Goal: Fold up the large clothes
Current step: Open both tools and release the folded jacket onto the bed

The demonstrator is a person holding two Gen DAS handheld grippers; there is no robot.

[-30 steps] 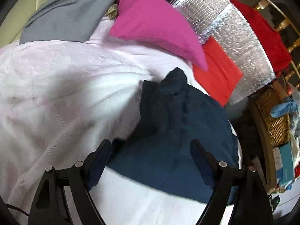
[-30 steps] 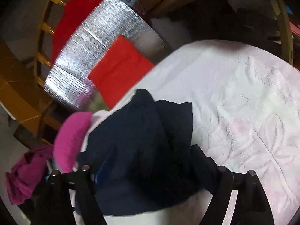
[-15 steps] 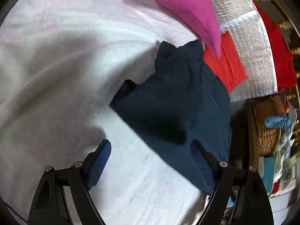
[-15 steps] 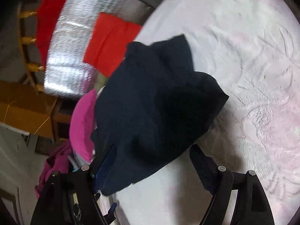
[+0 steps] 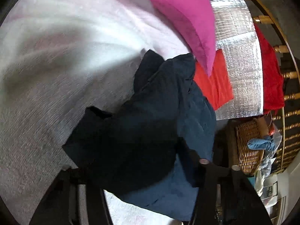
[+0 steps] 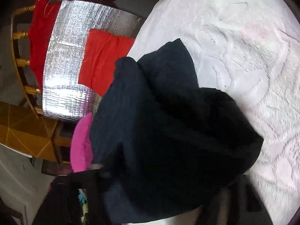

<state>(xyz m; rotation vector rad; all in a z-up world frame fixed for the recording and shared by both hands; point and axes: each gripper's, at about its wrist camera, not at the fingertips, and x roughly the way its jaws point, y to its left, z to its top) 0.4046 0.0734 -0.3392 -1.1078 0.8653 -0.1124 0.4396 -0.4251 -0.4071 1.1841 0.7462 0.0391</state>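
Note:
A dark navy garment lies crumpled on a white textured bedspread, near its edge. In the left wrist view it fills the space between the fingers of my left gripper and hides the fingertips. In the right wrist view the same garment bulges over my right gripper and hides its fingertips too. Whether either gripper is closed on the cloth does not show. The bedspread stretches away to the right.
A magenta pillow lies beside the garment. A silver foil mat with a red folded cloth sits past the bed edge. A wooden chair with red fabric and a wicker basket stand beyond.
Both grippers have moved in close to the navy garment. It now covers the fingers, which stood open and clear of it before. The garment looks bunched higher.

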